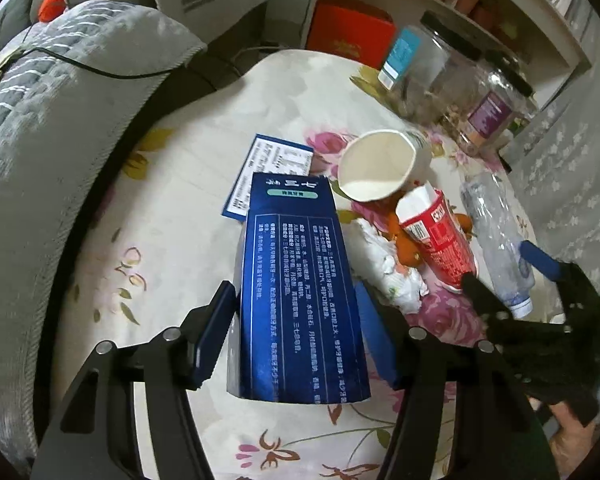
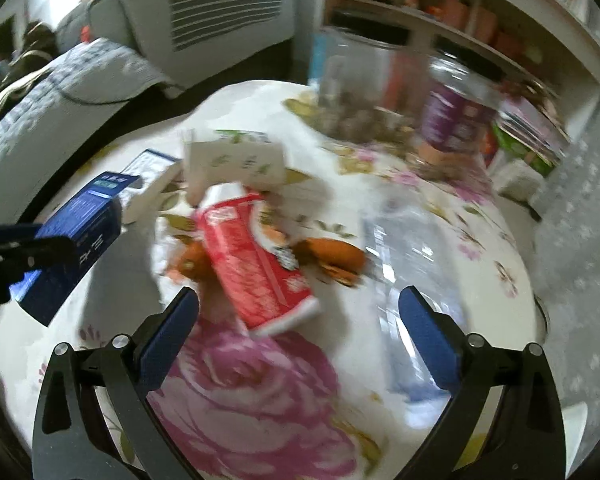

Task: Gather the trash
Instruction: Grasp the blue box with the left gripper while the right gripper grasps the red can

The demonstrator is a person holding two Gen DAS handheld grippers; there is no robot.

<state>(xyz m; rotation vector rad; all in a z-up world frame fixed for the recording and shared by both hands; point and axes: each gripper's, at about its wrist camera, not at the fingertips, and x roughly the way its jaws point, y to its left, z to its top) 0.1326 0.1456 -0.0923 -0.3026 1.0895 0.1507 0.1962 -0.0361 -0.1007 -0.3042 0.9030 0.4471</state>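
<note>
The left claw has the dark blue carton between its pads, and in the right wrist view that carton hangs tilted clear of the tabletop, so the claw is clamped on it; by my reading the step in hand is the first pickup, one piece of trash taken and the rest not yet gathered. The right claw stands with its pads wide apart and nothing between them, poised over the heap on the near right; its next move, I judge, calls for settling on one item, most likely the red-and-white carton lying just ahead, lining the pads up across its narrow sides and closing without dragging in the crumpled tissue beside it.

Counted from near to far: one blue carton in the grip; one crumpled tissue; one red-and-white carton; two pieces of orange peel, as far as the blur allows; one clear plastic bottle on its side at the right; one flat blue-and-white box beyond the held carton; one tipped paper cup; two glass jars at the far edge.
</note>
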